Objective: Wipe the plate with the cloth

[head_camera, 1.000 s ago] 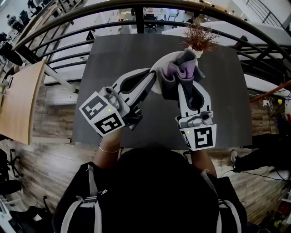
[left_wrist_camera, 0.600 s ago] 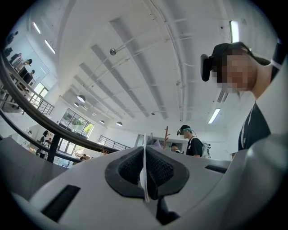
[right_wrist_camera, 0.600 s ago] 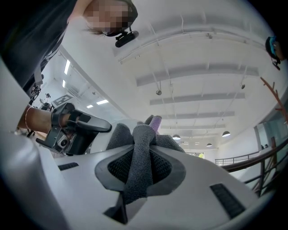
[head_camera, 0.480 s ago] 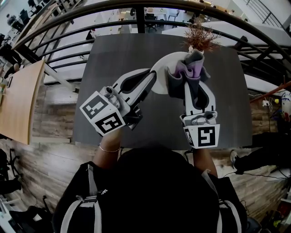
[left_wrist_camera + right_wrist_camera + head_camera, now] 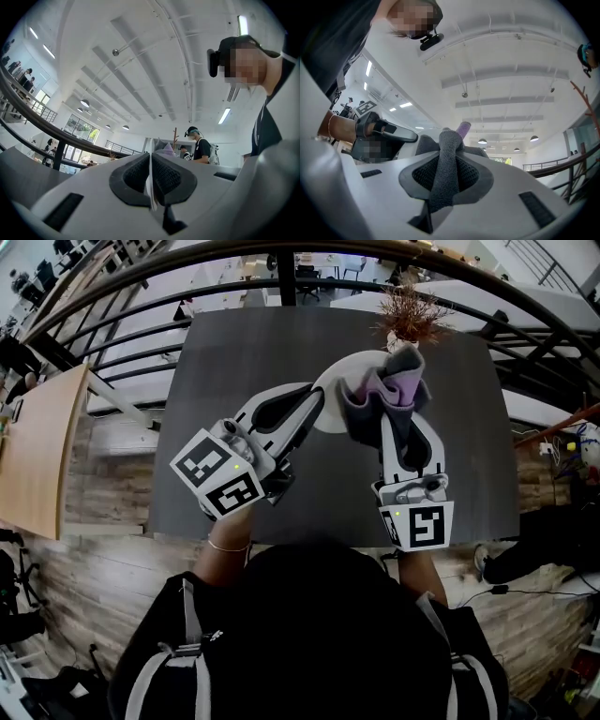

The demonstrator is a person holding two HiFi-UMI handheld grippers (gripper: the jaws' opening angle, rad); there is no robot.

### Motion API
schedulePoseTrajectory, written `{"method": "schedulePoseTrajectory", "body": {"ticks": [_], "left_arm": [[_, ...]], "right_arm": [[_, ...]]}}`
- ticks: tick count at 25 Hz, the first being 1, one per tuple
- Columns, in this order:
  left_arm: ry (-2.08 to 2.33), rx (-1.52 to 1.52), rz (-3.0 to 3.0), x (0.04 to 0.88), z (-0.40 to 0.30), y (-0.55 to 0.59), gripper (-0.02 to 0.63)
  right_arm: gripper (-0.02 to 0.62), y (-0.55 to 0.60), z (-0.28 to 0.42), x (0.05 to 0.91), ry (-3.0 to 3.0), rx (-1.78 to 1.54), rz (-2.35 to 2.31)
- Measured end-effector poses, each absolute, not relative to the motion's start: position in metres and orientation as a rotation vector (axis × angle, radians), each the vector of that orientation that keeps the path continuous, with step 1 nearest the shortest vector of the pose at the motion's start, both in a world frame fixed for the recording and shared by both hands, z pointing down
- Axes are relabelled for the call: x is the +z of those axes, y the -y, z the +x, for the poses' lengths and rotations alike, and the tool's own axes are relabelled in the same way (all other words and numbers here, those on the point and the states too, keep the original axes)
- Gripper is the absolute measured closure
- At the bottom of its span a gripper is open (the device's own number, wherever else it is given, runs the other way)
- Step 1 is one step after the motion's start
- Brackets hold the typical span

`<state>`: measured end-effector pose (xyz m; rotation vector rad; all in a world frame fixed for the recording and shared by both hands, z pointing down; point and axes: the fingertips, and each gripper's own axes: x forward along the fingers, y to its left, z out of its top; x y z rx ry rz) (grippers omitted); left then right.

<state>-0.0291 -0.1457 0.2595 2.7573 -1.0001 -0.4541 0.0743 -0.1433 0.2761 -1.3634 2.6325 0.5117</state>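
While the left gripper (image 5: pixel 315 399) clamps the plate (image 5: pixel 335 381) by its rim above the table (image 5: pixel 234 362), the right gripper (image 5: pixel 395 426) pinches the cloth (image 5: pixel 382 395) against the plate's right side. Wiping seems under way; next, drag the cloth across firmly.

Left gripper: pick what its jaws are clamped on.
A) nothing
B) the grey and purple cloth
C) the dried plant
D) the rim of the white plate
D: in the left gripper view, the left gripper has its pads pinched on the thin white edge of the plate. The cloth is clamped in the right gripper instead.
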Motion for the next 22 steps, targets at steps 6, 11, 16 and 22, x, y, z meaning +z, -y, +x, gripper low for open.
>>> {"method": "schedulePoseTrajectory", "body": {"ticks": [6,11,16,22], "left_arm": [[0.992,-0.434,2.751,0.274,-0.024,0.148,0.589],[0.988,-0.400,2.720,0.293,-0.021,0.152,0.589],[0.977,-0.386,2.687,0.309,-0.017,0.153,0.589],[0.975,-0.347,2.671,0.330,-0.014,0.160,0.589]], "right_arm": [[0.532,0.139,0.082,0.282,-2.635,0.493,-1.403],[0.532,0.137,0.087,0.288,-2.648,0.481,-1.434],[0.532,0.132,0.092,0.294,-2.656,0.463,-1.449],[0.532,0.131,0.098,0.297,-2.653,0.446,-1.468]]}}
